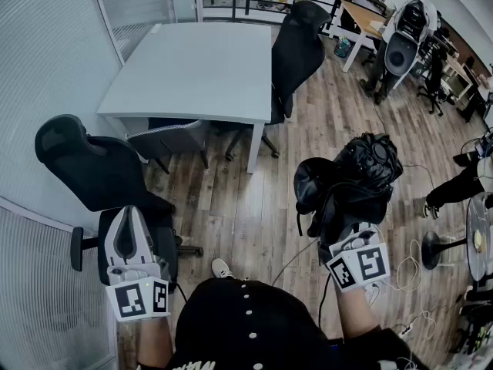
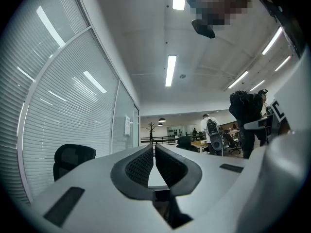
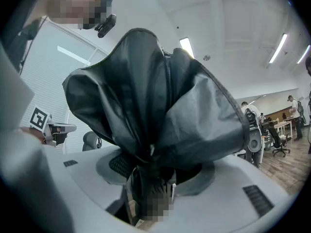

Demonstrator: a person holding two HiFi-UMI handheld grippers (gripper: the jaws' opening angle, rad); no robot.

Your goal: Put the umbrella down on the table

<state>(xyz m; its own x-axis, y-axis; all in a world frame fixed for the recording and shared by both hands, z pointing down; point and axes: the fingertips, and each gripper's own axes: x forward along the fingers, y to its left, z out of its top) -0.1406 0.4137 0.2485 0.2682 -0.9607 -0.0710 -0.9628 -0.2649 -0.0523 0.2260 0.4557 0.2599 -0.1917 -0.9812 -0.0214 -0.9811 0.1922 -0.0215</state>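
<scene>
Right claw (image 1: 348, 237) clamps umbrella (image 1: 358, 172) well apart from table (image 1: 192, 68) edge, floor (image 1: 246, 206) between.

The head camera looks steeply down from above me: white table (image 1: 192, 68) ahead, my left gripper (image 1: 127, 216) and right gripper (image 1: 356, 243) near the bottom edge. Each gripper's camera sits close behind its jaws, facing level along them. The left one sees far down the office. The umbrella (image 3: 155, 96) nearly fills the right one. All three share the person with the backpack (image 1: 406, 23). The head and left gripper views share the black chair (image 1: 81, 164).
</scene>
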